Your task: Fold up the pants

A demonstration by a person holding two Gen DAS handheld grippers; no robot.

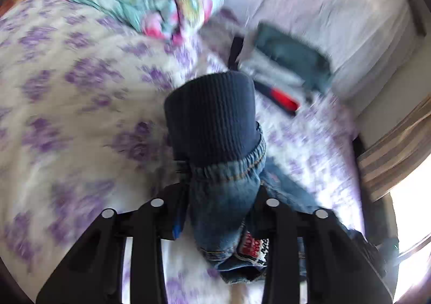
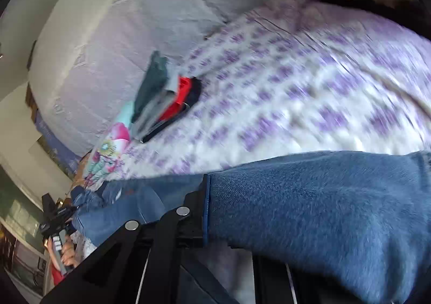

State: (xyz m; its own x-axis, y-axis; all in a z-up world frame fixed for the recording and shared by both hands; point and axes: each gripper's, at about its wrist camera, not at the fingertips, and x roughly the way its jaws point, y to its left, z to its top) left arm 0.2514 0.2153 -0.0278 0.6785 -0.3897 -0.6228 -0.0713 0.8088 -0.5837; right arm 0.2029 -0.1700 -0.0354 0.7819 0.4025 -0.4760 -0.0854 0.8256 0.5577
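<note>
Both claws carry the jeans [image 1: 223, 196] above the bed [image 1: 80, 88]. My left gripper [image 1: 221, 212] is clamped on the waistband, ribbed cuff toward 12 o'clock. My right gripper [image 2: 231, 212] looks closed on a denim leg, one finger hidden. The jeans' long axis runs between grippers, roughly 9 to 3. Risk, I judge: elastic slipping free. Farther, folded clothes [image 1: 282, 67] sit at 1 o'clock.

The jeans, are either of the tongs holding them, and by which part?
Both. The left tongs pinch the blue denim jeans below the dark ribbed waistband; the right tongs clamp denim further along.
</note>
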